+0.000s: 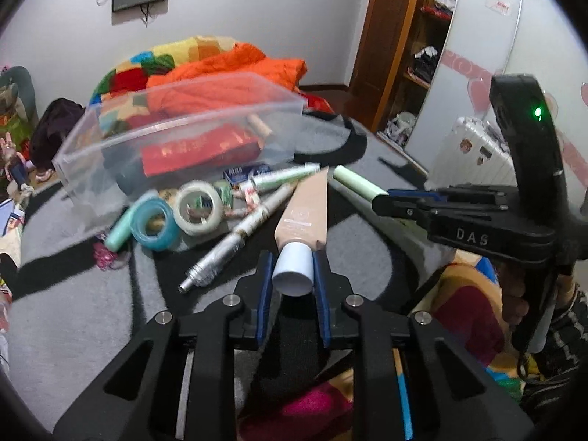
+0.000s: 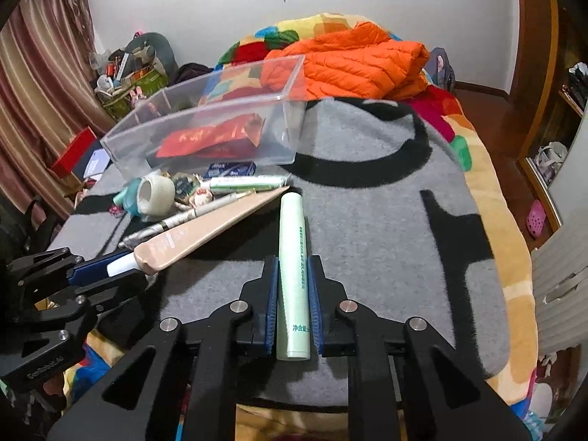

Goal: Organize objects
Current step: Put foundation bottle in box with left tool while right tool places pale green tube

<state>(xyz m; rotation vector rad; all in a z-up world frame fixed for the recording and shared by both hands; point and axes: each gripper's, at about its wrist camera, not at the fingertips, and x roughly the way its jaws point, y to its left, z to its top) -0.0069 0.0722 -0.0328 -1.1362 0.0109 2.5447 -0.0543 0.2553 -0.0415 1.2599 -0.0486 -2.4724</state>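
Note:
My left gripper [image 1: 293, 259] is shut on the white cap of a beige cosmetic tube [image 1: 305, 209], which points toward the clear plastic bin [image 1: 176, 125]. It also shows in the right wrist view [image 2: 191, 237], held at the left by the left gripper [image 2: 114, 268]. My right gripper [image 2: 293, 262] is shut on a pale green tube [image 2: 292, 257] that lies lengthwise between the pads. In the left wrist view the green tube [image 1: 358, 183] sticks out of the right gripper [image 1: 382, 202]. A red packet [image 2: 213, 137] lies in the bin.
In front of the bin lie a blue tape roll [image 1: 154, 224], a white tape roll [image 1: 198, 207], a silver pen [image 1: 235, 235], a green-white tube [image 2: 246, 183] and a blue box [image 2: 229, 169]. All rest on a grey and black blanket [image 2: 367, 202]. An orange jacket [image 2: 352, 58] lies behind.

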